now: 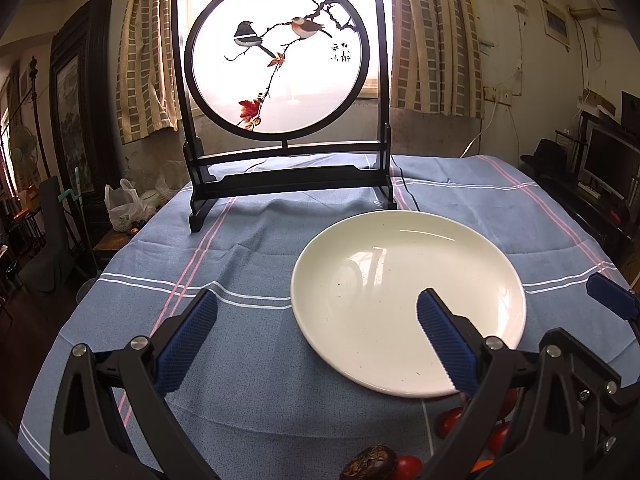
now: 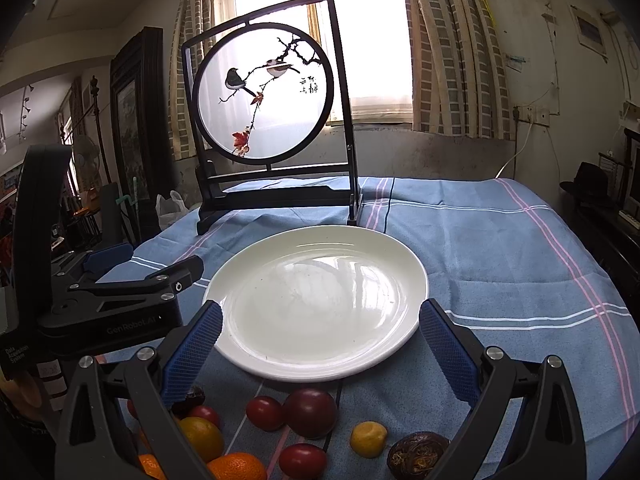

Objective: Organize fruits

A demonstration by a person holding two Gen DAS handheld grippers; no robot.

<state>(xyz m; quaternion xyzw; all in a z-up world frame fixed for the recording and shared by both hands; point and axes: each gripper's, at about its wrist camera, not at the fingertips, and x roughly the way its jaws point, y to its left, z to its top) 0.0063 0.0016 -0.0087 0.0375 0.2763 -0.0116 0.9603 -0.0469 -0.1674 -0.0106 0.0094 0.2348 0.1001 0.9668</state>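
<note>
So far no fruit is on the white plate, so the job looks like it is just starting.

From the left wrist, the left tongs are wide open and hold nothing. One blue finger hangs over the plate's near side. A few small red fruits and a brown wrinkly fruit peek out near the bottom, partly hidden by the tongs. A bird picture screen stands at the back of the blue cloth on the surface.

From the right wrist, the right tongs are open and empty too. The fruits lie just in front of the plate: a dark plum, red tomatoes, a yellow fruit, and oranges. I think the next move is to dip down, pinch one fruit softly, and lift it over the plate's rim. The fruits sit close together, so a neighbor could roll. The left tongs are near on that side and could bump.
</note>
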